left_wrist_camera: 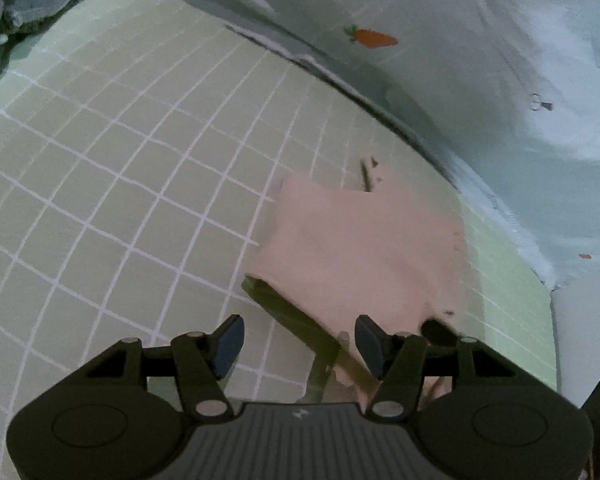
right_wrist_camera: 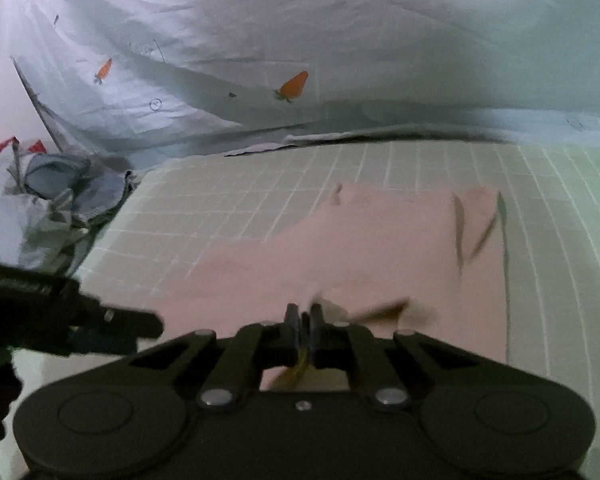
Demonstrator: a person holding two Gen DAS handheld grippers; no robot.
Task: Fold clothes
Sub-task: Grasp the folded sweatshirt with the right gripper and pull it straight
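Two claws work one pink garment (right_wrist_camera: 340, 256): the right claw (right_wrist_camera: 305, 320) is clenched on its near edge, while the left claw (left_wrist_camera: 298, 344) is released, fingers spread just beside the cloth. The garment lies on a green gridded mat (left_wrist_camera: 120, 184), bordered by a carrot-print sheet (right_wrist_camera: 260, 60) and a crumpled clothes pile (right_wrist_camera: 56, 200).

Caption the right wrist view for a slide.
Right gripper shut on the pink garment over the green grid mat; left gripper alongside.
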